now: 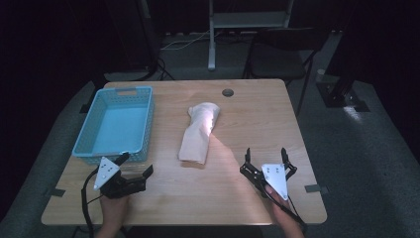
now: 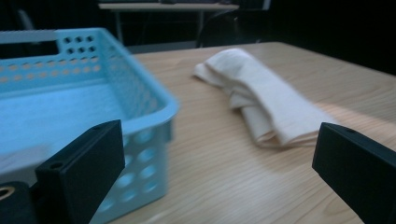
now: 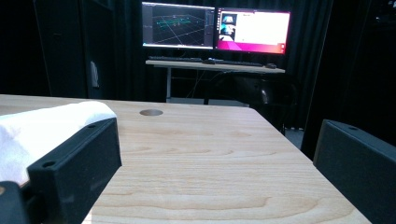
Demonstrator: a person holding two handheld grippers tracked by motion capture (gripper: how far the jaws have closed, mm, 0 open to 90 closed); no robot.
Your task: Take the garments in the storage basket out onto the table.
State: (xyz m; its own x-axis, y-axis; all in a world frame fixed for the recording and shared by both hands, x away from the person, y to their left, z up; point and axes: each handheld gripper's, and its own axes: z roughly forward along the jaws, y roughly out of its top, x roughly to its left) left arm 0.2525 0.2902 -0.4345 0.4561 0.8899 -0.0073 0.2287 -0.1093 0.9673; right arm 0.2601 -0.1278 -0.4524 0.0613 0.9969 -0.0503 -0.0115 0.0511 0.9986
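A folded cream-white cloth towel [image 1: 199,133] lies lengthwise in the middle of the pale wooden surface [image 1: 247,198], its far end bunched and brightly lit, its near end flat. To its left, well apart from it, stands a light-blue perforated plastic basket [image 1: 116,124] with a handle slot in its far wall.

The left tool [image 1: 134,166] sits low at the near left part of the surface, held by the person's left hand [image 1: 115,208], just in front of the basket's near wall. Its jaws stand spread wide with nothing between them. In the left gripper view the basket's near corner [image 2: 154,121] lies close behind one jaw and the towel [image 2: 266,105] lies farther off between the two.

The right tool [image 1: 266,154] rests at the near right, beside the towel's near end but not touching it, held by the right hand [image 1: 286,218]. Its jaws are likewise spread apart and hold nothing. In the right gripper view the towel [image 3: 42,128] shows behind one jaw, with a round cable hole [image 3: 151,112] farther along the surface.
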